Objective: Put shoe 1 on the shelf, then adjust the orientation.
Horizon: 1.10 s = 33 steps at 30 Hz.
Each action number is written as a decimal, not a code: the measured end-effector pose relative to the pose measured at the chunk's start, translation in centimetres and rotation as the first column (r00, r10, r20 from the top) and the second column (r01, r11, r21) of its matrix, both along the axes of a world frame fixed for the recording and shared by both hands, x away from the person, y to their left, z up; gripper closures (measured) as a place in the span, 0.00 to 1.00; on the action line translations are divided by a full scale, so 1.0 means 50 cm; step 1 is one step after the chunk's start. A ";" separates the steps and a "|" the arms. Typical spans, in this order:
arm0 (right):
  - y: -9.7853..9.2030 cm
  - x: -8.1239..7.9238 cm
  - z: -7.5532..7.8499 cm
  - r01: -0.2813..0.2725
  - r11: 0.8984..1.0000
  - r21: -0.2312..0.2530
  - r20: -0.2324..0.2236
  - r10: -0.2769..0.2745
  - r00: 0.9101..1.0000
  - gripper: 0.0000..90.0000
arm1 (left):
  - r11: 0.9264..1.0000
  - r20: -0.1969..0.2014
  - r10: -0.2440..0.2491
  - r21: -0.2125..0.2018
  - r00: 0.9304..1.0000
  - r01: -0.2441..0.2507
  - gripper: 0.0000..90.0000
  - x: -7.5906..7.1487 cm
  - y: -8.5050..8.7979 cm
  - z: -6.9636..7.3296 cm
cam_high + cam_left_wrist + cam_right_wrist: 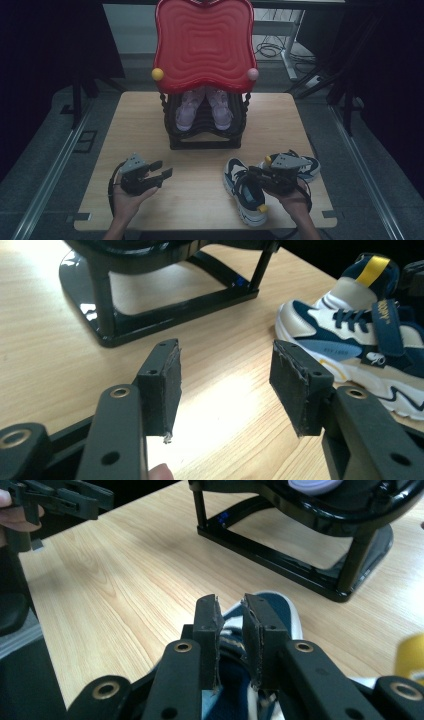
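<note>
My right gripper [262, 176] over near sneaker [243, 192], jaws nearly together around its tongue; whether pads press, cannot tell. Sneaker lies on tabletop [200, 185], front right, second sneaker [307, 167] just behind. My left gripper [162, 174] low over bare wood, jaws wide apart, nothing between. Black rack [205, 137] behind.

Two blue-and-white sneakers [244, 190], two lilac shoes [189, 110], one black rack [205, 132], one red tray [204, 45], two balls [157, 74]
</note>
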State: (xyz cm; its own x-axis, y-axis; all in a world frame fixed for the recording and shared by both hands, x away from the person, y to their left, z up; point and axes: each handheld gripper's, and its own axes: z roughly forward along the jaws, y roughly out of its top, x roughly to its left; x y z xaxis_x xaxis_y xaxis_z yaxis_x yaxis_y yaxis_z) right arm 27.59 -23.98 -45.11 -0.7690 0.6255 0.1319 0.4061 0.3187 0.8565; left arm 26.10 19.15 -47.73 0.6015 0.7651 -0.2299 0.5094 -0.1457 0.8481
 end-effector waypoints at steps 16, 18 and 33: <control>-0.064 -0.034 -0.015 0.061 0.998 -0.013 -0.009 -0.061 0.998 0.85 | 0.999 -0.036 0.032 0.015 0.999 -0.032 0.51 -0.015 0.028 -0.026; -0.070 -0.037 -0.015 0.068 0.998 -0.016 -0.010 -0.068 0.998 0.85 | 0.999 -0.037 0.033 0.015 0.999 -0.032 0.51 -0.015 0.030 -0.026; -0.123 -0.060 -0.050 0.085 0.995 -0.057 -0.058 -0.089 0.994 0.97 | 0.999 -0.071 0.036 0.004 0.997 -0.036 0.49 -0.011 0.040 -0.035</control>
State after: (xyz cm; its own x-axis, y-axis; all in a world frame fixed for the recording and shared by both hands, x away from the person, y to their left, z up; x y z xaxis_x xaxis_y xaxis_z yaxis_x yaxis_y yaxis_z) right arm 24.61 -30.11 -47.62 -0.7029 0.6973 0.1404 0.4849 0.3253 0.8118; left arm 25.57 21.15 -49.46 0.5557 0.7866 -0.2692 0.5734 -0.1281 0.8092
